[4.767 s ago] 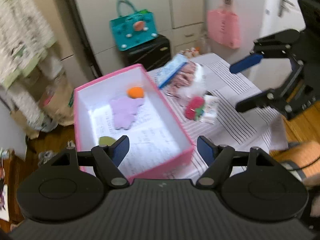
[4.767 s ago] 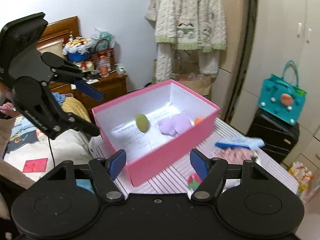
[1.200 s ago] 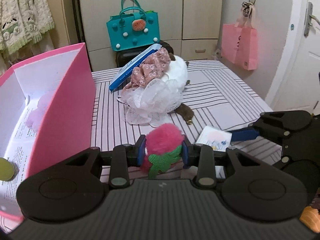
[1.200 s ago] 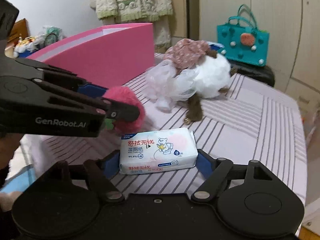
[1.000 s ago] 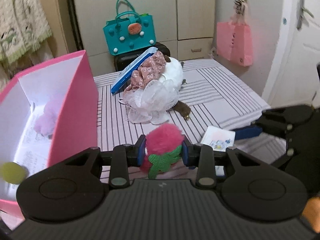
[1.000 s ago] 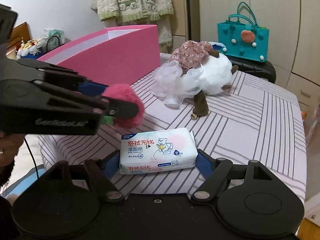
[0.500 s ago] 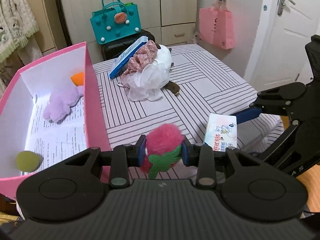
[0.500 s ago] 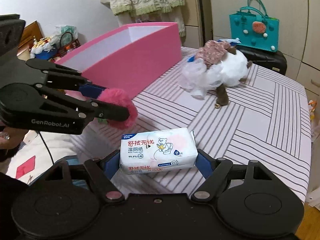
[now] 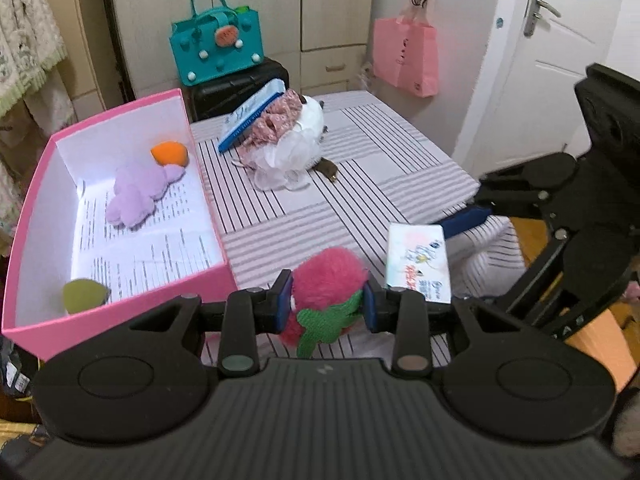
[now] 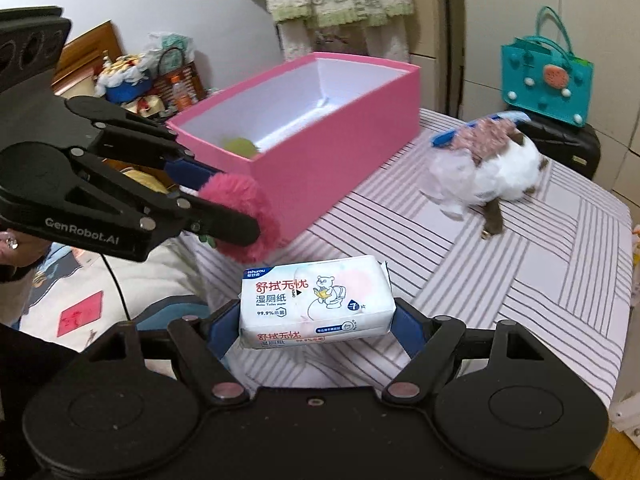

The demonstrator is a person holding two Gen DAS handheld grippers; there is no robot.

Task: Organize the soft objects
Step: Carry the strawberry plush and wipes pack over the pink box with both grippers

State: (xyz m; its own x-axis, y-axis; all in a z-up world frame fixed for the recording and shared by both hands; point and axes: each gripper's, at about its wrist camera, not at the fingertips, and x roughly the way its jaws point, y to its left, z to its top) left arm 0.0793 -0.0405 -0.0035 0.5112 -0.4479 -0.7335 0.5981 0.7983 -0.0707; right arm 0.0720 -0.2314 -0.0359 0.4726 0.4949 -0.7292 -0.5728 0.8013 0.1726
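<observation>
**Two soft things held up over the striped table**

Now the left gripper [image 9: 325, 306] squeezes a fluffy pink strawberry toy [image 9: 326, 280] between its blue pads. The toy has a green leaf at the bottom. It is off the table, near the close corner of the pink box [image 9: 208, 200].

The right gripper [image 10: 316, 330] holds a white pack of wet wipes [image 10: 314, 300] by its two short ends. The jaws stand wide because the pack is wide, and the pads press on it. The pack has a little bear drawn on it. In the left wrist view, the pack [image 9: 418, 266] is at about 3 o'clock from the strawberry toy, just beside it.

The pink box sits on the striped table [image 9: 384, 168], at about 10 o'clock from the strawberry toy. Inside it lie a purple plush toy [image 9: 140, 192], an orange soft thing [image 9: 170, 153] in the far corner and a green soft thing [image 9: 82, 295] in the near corner. The green one looks blurry, so its shape is hard to tell.

At about 12 o'clock, farther along the table, there is a heap of soft things: a white fluffy toy [image 9: 296, 140] with a pink flowery cloth [image 9: 274, 122] on top and a blue flat pack [image 9: 252, 114] leaning on it.

Behind the table, a teal bag [image 9: 216, 54] stands on a black suitcase [image 9: 240, 88].
</observation>
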